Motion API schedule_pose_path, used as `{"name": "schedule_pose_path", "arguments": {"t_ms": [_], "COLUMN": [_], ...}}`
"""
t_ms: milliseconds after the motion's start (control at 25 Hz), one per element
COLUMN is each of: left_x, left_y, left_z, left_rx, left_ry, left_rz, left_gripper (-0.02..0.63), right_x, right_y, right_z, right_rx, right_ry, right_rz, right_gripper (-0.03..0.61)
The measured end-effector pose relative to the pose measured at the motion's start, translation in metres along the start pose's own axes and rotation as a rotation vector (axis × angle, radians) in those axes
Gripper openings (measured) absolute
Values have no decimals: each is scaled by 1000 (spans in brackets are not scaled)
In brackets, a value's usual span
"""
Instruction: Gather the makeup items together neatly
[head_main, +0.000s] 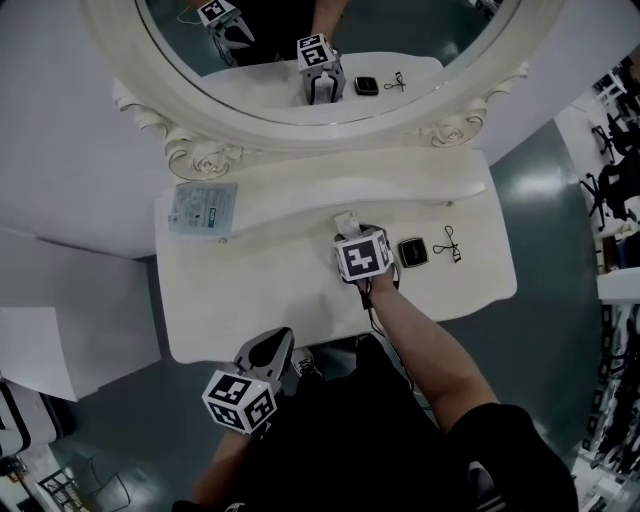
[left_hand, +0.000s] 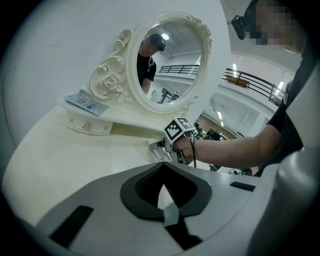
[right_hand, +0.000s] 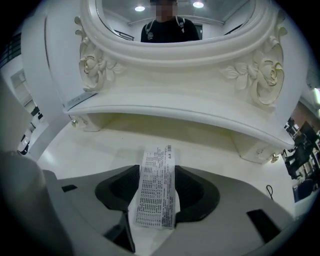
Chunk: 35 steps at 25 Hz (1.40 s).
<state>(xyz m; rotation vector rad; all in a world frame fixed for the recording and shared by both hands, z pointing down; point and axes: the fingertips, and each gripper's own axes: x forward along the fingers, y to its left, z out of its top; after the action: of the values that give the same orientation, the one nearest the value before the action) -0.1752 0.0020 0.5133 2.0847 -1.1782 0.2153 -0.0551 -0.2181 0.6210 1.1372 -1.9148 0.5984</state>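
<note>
A small white box (head_main: 346, 220) with a printed label lies near the middle of the white vanity table (head_main: 250, 300). My right gripper (head_main: 350, 232) points steeply down over it. In the right gripper view the box (right_hand: 158, 200) fills the gap between the dark pads, and my right gripper (right_hand: 159, 172) is shut on it. Just right of that gripper sit a black compact (head_main: 413, 252) and an eyelash curler (head_main: 448, 243). My left gripper (head_main: 278, 342) hangs off the table's front edge, shut and with nothing in it; its tips (left_hand: 163, 167) meet.
A big oval mirror (head_main: 330, 60) in a carved frame stands at the back, above a raised shelf. A pale blue packet (head_main: 203, 207) lies on the shelf's left end. The person's right forearm (head_main: 420, 340) reaches in over the front edge. Grey floor surrounds the table.
</note>
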Motion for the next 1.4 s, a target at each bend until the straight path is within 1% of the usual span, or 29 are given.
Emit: {"name": "schedule_pose_path", "arguments": {"t_ms": [240,400,560,800,960,1200,1400], "left_x": [-4,-6,-8,-11,-15,-20,-19], "left_y": [1,-1,-3,-5,0,8,12], "left_z": [0,2,1,-3,-7,-9,-9], "left_rx": [27,52,70,90,92,89,88], "left_ry": [9,15,26,48,60,69,75], "left_rz": [-29,-54,-76,-103,-107,-106,-109], "left_gripper": [8,8,8,8,8,8,7], "right_x": [-19,-26,-34,-35,-30,-24,-19], "right_y": [15,26,37,45,43,36,40], "right_z": [-2,-15,-25,-46,-47,-43,-48], "right_rx": [65,125,134,190,219,234,241], "right_ry": [-31,-32,-48,-28,-26,-23,12], "right_rz": [2,7,2,-20,-32,-54,-49], "right_gripper": [238,238,238,236,236,236,236]}}
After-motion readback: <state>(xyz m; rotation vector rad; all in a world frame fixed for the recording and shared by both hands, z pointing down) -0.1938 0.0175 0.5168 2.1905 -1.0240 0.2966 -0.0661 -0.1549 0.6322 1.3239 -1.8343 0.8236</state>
